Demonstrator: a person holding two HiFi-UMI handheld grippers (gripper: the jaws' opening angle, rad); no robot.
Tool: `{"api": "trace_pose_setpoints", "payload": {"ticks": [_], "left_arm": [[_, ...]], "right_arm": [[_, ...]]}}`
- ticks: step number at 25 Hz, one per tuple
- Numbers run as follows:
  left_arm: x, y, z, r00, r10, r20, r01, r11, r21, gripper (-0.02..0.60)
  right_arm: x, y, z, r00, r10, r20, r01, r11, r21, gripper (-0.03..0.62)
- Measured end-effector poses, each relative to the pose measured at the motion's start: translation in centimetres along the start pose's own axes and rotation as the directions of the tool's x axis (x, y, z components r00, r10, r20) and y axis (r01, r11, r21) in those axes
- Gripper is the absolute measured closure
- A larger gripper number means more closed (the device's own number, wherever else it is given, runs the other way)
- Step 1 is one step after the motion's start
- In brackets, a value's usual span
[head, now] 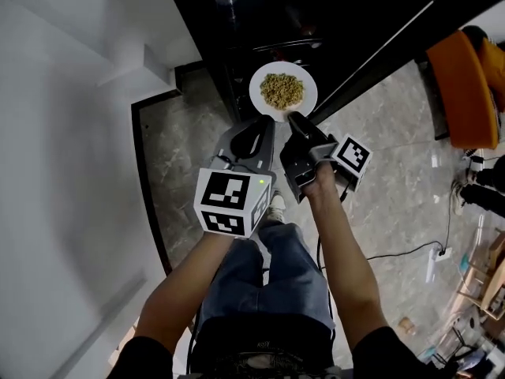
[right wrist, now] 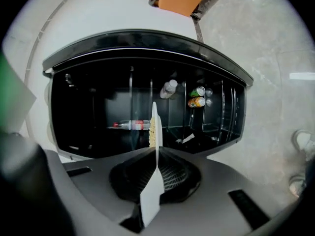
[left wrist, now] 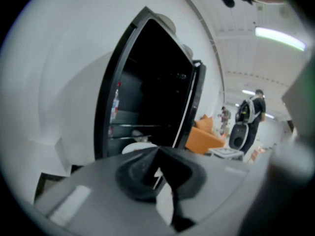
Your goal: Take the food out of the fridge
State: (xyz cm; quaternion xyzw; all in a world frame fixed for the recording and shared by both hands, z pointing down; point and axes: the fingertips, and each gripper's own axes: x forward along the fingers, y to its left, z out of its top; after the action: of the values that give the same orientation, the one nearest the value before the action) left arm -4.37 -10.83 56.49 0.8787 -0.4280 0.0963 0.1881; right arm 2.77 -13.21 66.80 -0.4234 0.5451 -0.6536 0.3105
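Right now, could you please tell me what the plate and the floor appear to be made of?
Plate: probably glazed ceramic, perhaps melamine; plain white, with a thin smooth rim. Floor: polished stone or stone-look tile; grey marbled veining, soft sheen, faint joint lines.

White plate (head: 258,93) of yellowish food (head: 282,90); fridge (right wrist: 88,107) open.

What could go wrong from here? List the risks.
1. The plate is pinched only at its near rim by the left gripper and right gripper; a tilt could spill the loose food.
2. The open fridge door stands close on the right; the plate could clip it.
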Motion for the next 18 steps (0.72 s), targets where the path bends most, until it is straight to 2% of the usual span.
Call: {"api": "trace_pose_setpoints", "payload": {"ticks": [18], "left_arm": [[-12.0,-8.1,10.9,1.000,-0.013,0.005,0.013,1.000,0.019,0.580]], "right_arm": [[-13.8,17.2,-6.8,0.999,0.032,0.039,-0.032,1.000,0.000,0.582]]}}
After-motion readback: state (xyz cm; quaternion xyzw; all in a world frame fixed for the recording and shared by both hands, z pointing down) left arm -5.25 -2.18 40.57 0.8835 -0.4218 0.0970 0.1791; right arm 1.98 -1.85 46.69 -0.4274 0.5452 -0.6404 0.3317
